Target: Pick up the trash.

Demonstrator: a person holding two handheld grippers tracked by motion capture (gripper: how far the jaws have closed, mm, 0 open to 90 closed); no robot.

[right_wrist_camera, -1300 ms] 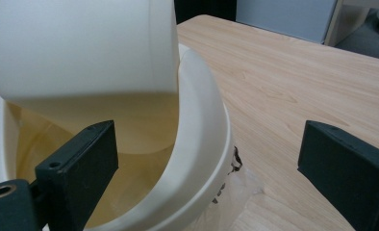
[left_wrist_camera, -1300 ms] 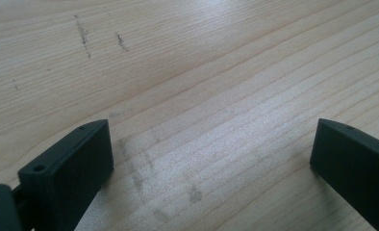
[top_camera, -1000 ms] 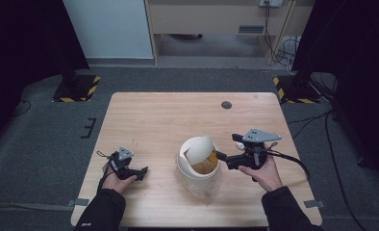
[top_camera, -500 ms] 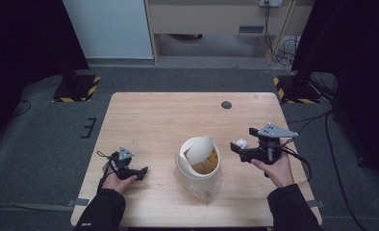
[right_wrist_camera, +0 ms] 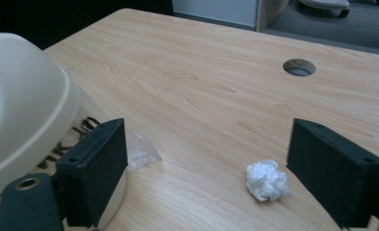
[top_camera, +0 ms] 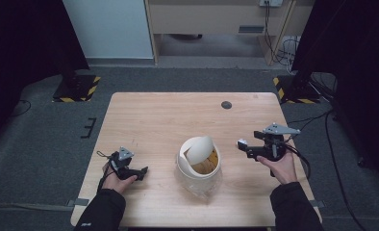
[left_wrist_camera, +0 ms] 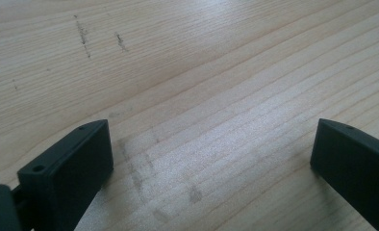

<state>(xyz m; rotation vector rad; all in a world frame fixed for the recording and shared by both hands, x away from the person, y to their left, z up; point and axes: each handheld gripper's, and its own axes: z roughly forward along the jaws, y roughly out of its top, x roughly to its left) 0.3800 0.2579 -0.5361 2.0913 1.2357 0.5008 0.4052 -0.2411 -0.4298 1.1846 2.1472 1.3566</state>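
A cream swing-lid bin with a clear liner stands at the table's middle front, its lid tilted. To its right my right gripper is held low over the wood, pointing at the bin. A crumpled white paper ball lies on the table between its wide-open jaws, nearer the right one, and is the white speck at the gripper's tip. My right gripper touches nothing. My left gripper rests left of the bin, open over bare wood.
A round cable hole sits near the table's far right edge. A scrap of clear liner lies at the bin's foot. Bare wood stretches across the far half. Striped stands flank the table on the floor.
My right gripper has drawn back to the right, away from the bin's mouth, and the paper ball now shows at its tip. The left gripper has stayed put.
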